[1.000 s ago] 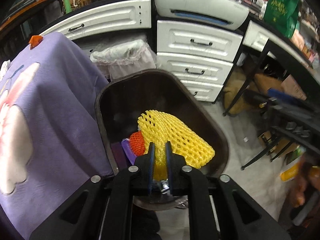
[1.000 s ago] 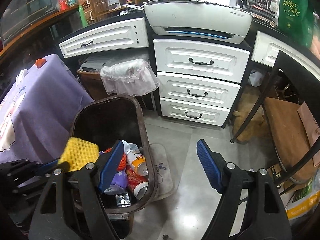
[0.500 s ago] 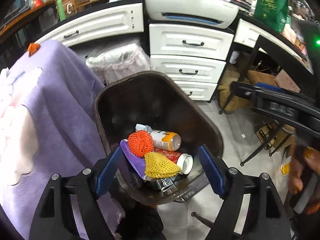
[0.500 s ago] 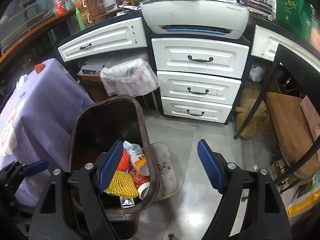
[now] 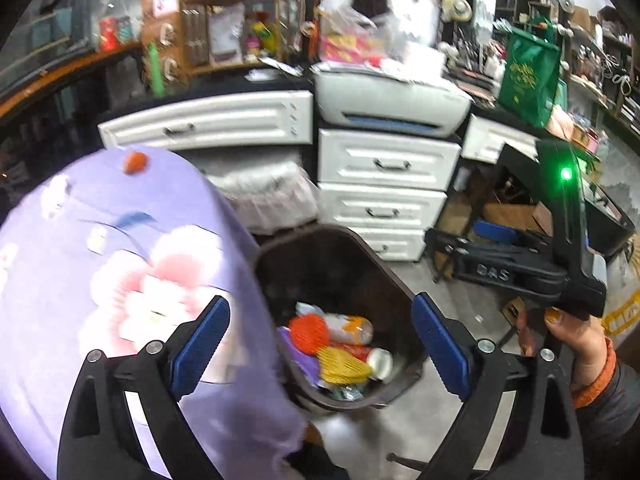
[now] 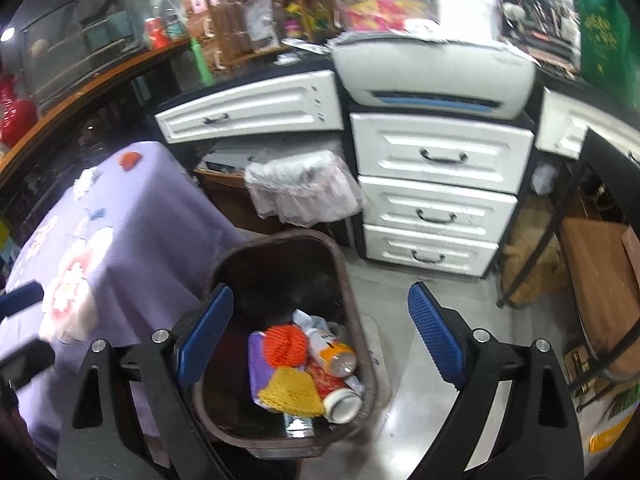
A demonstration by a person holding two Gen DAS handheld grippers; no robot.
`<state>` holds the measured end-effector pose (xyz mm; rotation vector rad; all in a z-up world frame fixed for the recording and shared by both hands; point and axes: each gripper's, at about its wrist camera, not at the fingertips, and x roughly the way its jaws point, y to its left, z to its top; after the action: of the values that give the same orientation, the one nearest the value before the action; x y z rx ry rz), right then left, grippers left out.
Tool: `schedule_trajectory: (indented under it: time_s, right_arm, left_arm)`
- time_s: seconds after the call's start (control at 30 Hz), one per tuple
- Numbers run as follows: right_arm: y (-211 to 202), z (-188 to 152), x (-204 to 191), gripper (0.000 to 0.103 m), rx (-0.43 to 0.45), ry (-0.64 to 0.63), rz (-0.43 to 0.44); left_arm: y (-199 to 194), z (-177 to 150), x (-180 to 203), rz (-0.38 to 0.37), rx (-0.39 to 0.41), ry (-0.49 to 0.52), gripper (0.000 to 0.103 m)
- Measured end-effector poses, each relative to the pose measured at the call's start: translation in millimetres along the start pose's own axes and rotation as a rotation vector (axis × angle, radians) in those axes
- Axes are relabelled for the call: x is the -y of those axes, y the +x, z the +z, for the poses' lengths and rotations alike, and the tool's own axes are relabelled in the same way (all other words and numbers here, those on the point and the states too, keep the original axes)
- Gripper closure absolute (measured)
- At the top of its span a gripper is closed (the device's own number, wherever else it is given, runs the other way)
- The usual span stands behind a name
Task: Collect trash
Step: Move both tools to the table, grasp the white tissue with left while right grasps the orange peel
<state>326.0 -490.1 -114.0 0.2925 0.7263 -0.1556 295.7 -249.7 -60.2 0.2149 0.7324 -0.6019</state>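
yellow mesh net [image 6: 292,392] lying inside brown trash bin [image 6: 280,240], touching orange net [image 6: 286,340] & bottle [image 6: 332,350]. hovering above bin w/ left gripper [image 5: 320,340] and right gripper [image 6: 320,340], both spread wide, gripping nothing. purple tablecloth [image 6: 132,216] sitting just beside bin.

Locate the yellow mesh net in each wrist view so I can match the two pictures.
Left wrist: yellow mesh net lies low in the brown bin, centre-bottom.
Right wrist: net in the bin's near end, lower centre-left.
Shared landmark: orange mesh ball just behind it.
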Motion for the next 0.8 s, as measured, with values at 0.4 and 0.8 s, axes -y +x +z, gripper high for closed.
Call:
schedule_trajectory:
  time_s: [0.4,0.8]
  right_arm:
    - [10,45,-112,0.011,0.0,-0.18,0.23]
    - [102,97,-255,0.011,-0.139,-0.479,0.301]
  left_arm:
    - [-29,10,-109,0.213,0.042,-0.086,0.009]
    - [-11,25,-261,0.338,-0.005,-0.246,0.009]
